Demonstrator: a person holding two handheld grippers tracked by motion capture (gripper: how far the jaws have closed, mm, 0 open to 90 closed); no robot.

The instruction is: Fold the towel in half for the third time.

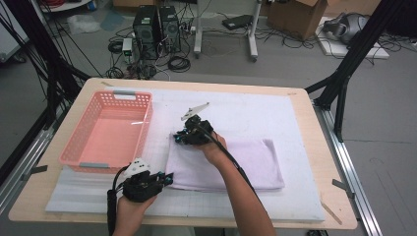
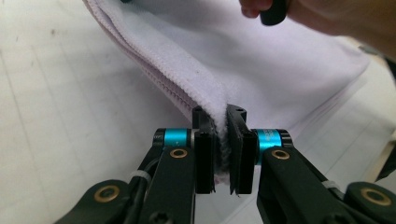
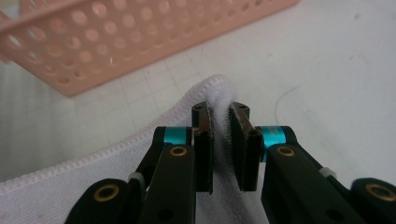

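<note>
Fingers [image 2: 204, 154] of both grippers pinch the folded towel [image 1: 255, 164] at its left corners.
Just left stands a pink basket [image 1: 74, 147] (nothing between), all on the white mat [image 1: 255, 110].

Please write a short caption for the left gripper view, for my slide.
Left gripper pinching the folded edge of a white towel that lies on the white mat.

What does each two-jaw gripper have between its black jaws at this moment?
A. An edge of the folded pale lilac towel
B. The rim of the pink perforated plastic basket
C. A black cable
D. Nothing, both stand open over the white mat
A: both the left gripper and the right gripper pinch the folded pale lilac towel at its stitched edge, pads pressed on the cloth.
</note>
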